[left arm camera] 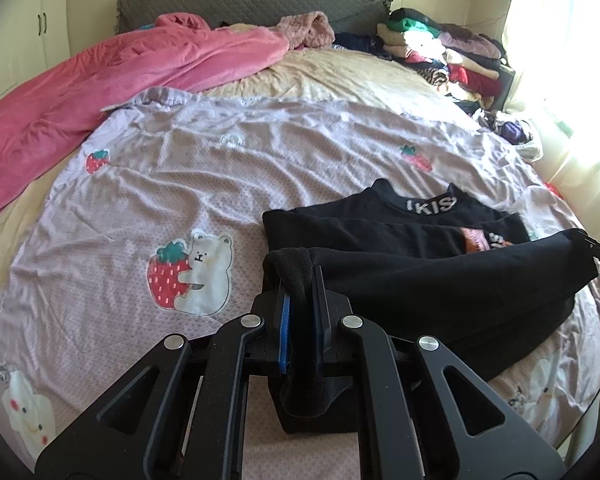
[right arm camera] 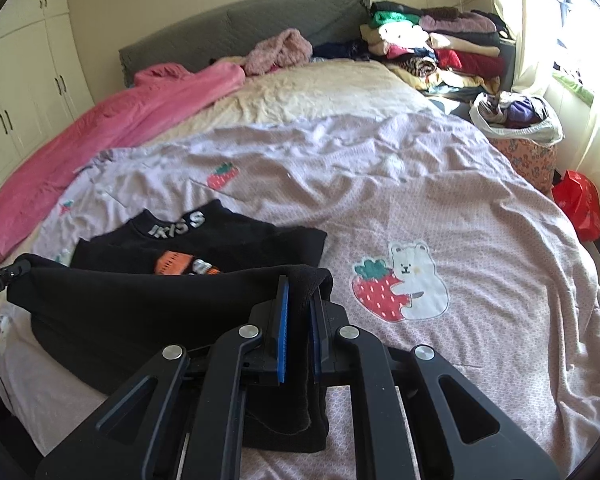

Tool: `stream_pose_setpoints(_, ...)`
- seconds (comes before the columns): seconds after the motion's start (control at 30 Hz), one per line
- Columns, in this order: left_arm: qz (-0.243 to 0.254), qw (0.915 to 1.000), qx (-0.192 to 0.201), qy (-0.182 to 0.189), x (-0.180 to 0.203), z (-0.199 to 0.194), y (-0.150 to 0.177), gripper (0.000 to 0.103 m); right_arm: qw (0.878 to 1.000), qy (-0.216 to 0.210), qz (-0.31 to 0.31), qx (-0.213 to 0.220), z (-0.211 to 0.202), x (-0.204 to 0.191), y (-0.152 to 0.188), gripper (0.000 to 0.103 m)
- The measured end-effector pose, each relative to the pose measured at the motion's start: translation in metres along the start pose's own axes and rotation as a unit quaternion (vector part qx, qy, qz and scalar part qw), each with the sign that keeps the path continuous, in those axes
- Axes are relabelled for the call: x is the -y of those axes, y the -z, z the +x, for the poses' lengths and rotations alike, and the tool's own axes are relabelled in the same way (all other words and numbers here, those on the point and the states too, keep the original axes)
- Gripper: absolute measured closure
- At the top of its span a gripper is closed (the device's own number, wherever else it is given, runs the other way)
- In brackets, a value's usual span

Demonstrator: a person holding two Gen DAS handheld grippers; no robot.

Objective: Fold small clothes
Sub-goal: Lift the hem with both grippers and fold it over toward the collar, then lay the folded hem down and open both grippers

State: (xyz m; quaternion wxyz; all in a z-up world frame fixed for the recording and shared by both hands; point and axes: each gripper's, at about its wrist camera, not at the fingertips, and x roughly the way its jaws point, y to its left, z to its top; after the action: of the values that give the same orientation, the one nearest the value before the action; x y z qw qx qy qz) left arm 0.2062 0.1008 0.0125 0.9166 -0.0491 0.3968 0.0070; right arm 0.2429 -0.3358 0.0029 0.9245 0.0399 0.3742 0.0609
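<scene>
Bedroom, daylight from a window on the right; a wide bed [left arm camera: 308, 76] with a grey padded headboard [left arm camera: 252, 0] fills both views; cream wardrobe doors [right arm camera: 28, 92] stand along the left wall. A lilac sheet with strawberry-and-bear prints [left arm camera: 260, 168] covers the near half of the bed; a pink blanket [left arm camera: 100, 92] lies bunched along its far left side; a pile of folded clothes [left arm camera: 444, 52] sits at the far right corner by the headboard. A bag of clothes [right arm camera: 516, 116] and a red plastic bag [right arm camera: 580, 204] stand off the right edge of the bed, seen from the right wrist.

The black garment [left arm camera: 400, 236] lies on the lilac sheet near the front edge, collar with white lettering toward the headboard, an orange patch partly showing below it; its near hem is lifted off the sheet and stretched taut between the two tools, the raised fold hanging over the lower body of the garment.

Left gripper [left arm camera: 300, 280]: clenched on the left corner of the raised hem, black cloth pinched between the blue pads. Right gripper [right arm camera: 300, 292]: likewise clamped on the right corner, cloth bunched between its pads. Each gripper's tip shows at the far edge of the other's view, at the opposite end of the hem.
</scene>
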Motion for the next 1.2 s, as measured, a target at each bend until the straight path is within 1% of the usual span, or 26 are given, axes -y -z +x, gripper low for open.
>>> stream_pose_setpoints(0.1,0.002,0.9999,-0.01,-0.002,-0.001,0.012,0.004,0.098,1.0,0.011,0.0,-0.014,0.012,0.0,0.003,0.095)
stream_pose_setpoints(0.2,0.008,0.9999,-0.014,-0.002,0.001,0.013,0.007,0.096,0.999,0.011,0.004,-0.036,0.022,0.0,0.007,0.086)
stream_pose_setpoints(0.23,0.006,0.9999,-0.014,0.006,0.001,0.011,0.009,0.093,0.999,0.015,0.004,-0.039,0.023,0.0,0.008,0.081)
stream_pose_setpoints(0.27,0.004,0.9998,-0.013,0.012,0.001,0.009,0.009,0.088,0.999,0.014,0.008,-0.042,0.022,0.001,0.009,0.07)
stream_pose_setpoints(0.33,-0.003,0.9996,-0.008,0.026,0.0,0.0,0.011,0.079,0.999,0.012,0.018,-0.038,0.016,0.004,0.01,0.061)
stream_pose_setpoints(0.43,-0.004,0.9994,-0.001,0.035,0.002,-0.011,0.015,0.077,0.999,0.007,0.029,-0.024,-0.001,0.01,0.013,0.061)
stream_pose_setpoints(0.5,-0.005,0.9988,0.003,0.048,0.001,-0.022,0.02,0.077,0.999,0.004,0.031,-0.017,-0.012,0.011,0.015,0.059)
stream_pose_setpoints(0.57,-0.004,0.9986,0.009,0.053,0.0,-0.031,0.027,0.076,1.0,0.002,0.029,-0.009,-0.024,0.012,0.021,0.055)
stream_pose_setpoints(0.6,-0.004,0.9983,0.009,0.057,-0.001,-0.034,0.031,0.076,1.0,0.002,0.029,-0.007,-0.028,0.012,0.023,0.055)
stream_pose_setpoints(0.73,-0.011,0.9964,-0.002,0.084,-0.002,-0.039,0.053,0.076,1.0,-0.009,0.028,-0.01,-0.037,0.008,0.036,0.055)
stream_pose_setpoints(0.8,-0.021,0.9947,-0.012,0.1,-0.003,-0.038,0.062,0.076,0.999,-0.017,0.027,-0.013,-0.036,0.005,0.041,0.055)
stream_pose_setpoints(0.9,-0.012,0.9956,-0.017,0.091,-0.001,-0.034,0.067,0.076,0.999,-0.033,0.023,-0.027,-0.031,-0.002,0.046,0.055)
stream_pose_setpoints(0.97,-0.024,0.9953,-0.022,0.091,-0.004,-0.028,0.064,0.07,0.999,-0.038,0.017,-0.033,-0.025,-0.007,0.048,0.055)
stream_pose_setpoints(1.03,-0.037,0.9943,-0.023,0.097,-0.007,-0.022,0.059,0.069,0.998,-0.041,0.015,-0.04,-0.019,-0.011,0.048,0.055)
stream_pose_setpoints(1.2,-0.046,0.9938,-0.027,0.097,-0.004,-0.01,0.047,0.069,0.997,-0.044,0.023,-0.052,-0.003,-0.011,0.045,0.055)
